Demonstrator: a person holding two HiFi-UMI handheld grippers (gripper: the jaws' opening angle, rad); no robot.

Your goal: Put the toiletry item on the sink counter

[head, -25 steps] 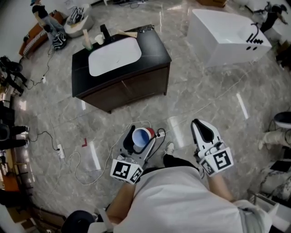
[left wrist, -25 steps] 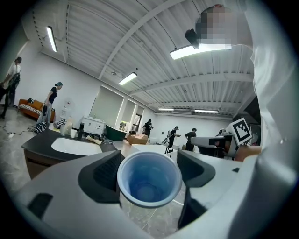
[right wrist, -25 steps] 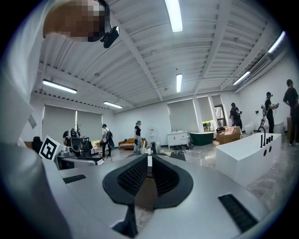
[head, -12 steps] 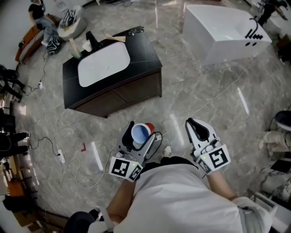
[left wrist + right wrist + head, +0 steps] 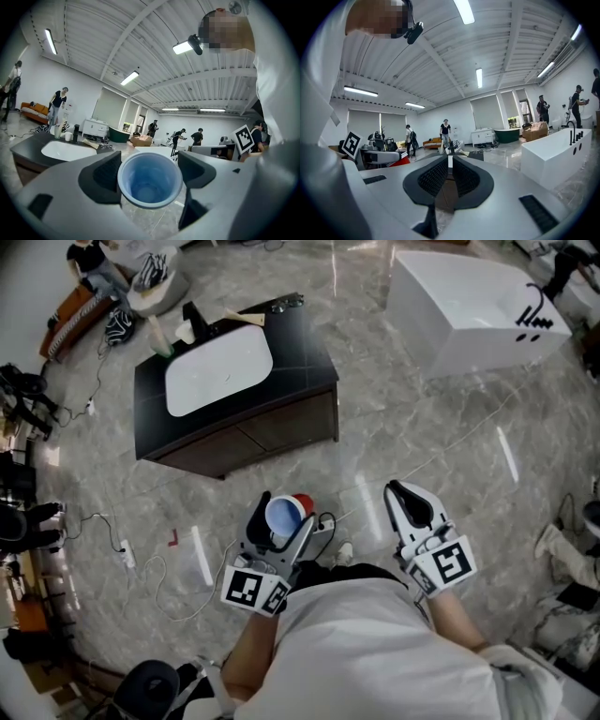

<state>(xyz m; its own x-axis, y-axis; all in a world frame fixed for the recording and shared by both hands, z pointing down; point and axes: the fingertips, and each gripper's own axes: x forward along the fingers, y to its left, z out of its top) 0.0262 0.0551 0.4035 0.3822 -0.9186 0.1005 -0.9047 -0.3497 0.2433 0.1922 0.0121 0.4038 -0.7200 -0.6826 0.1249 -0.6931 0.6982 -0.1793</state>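
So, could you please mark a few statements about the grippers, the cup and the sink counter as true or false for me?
1. The left gripper holds a blue cup between its jaws. True.
2. The right gripper grips a toothbrush. False: its jaws are together with nothing between them.
3. The blue cup stands on the sink counter. False: it is in the left gripper, over the floor, short of the counter.
4. A white basin is set into the dark sink counter. True.

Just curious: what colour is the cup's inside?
Blue. The round plastic cup shows best in left gripper view.
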